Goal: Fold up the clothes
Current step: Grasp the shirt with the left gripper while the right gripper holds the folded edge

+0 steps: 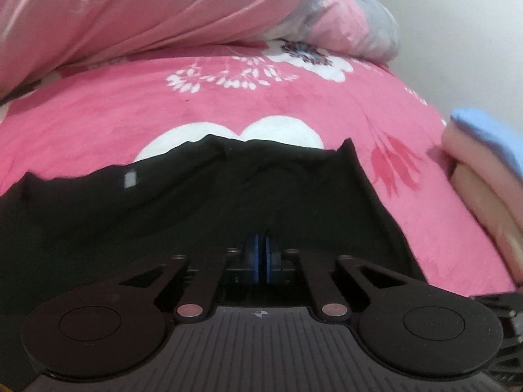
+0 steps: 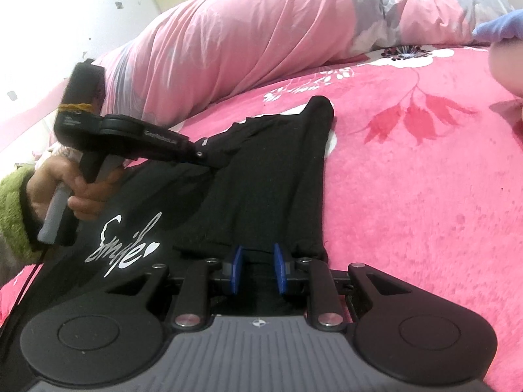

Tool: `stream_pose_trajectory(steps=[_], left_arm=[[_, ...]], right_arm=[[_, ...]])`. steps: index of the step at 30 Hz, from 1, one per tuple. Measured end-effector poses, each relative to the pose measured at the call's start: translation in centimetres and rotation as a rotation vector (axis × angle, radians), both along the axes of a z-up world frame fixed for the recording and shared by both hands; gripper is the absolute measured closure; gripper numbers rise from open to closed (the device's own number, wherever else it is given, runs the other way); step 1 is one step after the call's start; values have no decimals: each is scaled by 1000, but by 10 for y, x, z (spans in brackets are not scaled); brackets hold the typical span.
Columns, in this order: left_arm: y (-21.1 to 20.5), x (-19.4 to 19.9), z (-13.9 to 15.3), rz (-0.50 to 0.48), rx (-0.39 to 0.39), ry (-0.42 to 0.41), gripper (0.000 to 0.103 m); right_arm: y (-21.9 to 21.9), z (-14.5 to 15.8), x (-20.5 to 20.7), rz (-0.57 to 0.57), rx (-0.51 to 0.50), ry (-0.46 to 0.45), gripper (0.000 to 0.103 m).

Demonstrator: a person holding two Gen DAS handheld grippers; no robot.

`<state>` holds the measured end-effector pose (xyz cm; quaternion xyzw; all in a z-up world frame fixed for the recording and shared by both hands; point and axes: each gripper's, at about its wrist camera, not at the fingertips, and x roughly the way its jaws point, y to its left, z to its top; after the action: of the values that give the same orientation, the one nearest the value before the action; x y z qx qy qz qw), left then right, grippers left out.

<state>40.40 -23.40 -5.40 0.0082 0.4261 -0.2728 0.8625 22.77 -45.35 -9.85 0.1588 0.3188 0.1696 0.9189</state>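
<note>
A shirt (image 2: 261, 176) lay on the bed (image 2: 425, 228). Behind it lay a rolled quilt (image 2: 245, 39); to its right, well apart, sat a stack of folded clothes (image 1: 483, 170).

A black cotton T-shirt (image 2: 261, 176) is showing silver script lettering; the fleecy bedspread (image 2: 425, 212) is showing hot pink with white flowers; the rumpled quilt (image 2: 245, 42) is showing pale pink and grey.

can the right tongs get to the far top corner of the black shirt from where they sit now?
Probably yes. The right tongs sit at the near hem of the black shirt, and that corner lies straight ahead over flat fabric. The left tongs are off to the side, not in the path.
</note>
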Motion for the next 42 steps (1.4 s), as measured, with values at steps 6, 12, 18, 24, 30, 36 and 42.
stream_pose_trajectory(steps=[6,12,18,24,30,36,42], left_arm=[[16,-8,9,66,-3,62,102],[16,-3,-4,77,43,65,100],[24,-23,15,49,51,-128,85],[5,-109,28,-390,140,-451,81],[-39,-163,-18,-713,374,-574,77],[-40,-157,-18,-664,383,-576,77],[-36,-158,-22,-684,421,-557,77]], right_arm=[[-1,0,0,1,3,0,81],[-4,-1,1,0,19,3,80],[-14,1,-2,-1,91,-25,79],[-43,4,-6,-74,259,-73,78],[-49,-2,1,-103,287,-31,78],[-53,-5,2,-113,308,-20,78],[-54,-6,3,-115,308,-13,78]])
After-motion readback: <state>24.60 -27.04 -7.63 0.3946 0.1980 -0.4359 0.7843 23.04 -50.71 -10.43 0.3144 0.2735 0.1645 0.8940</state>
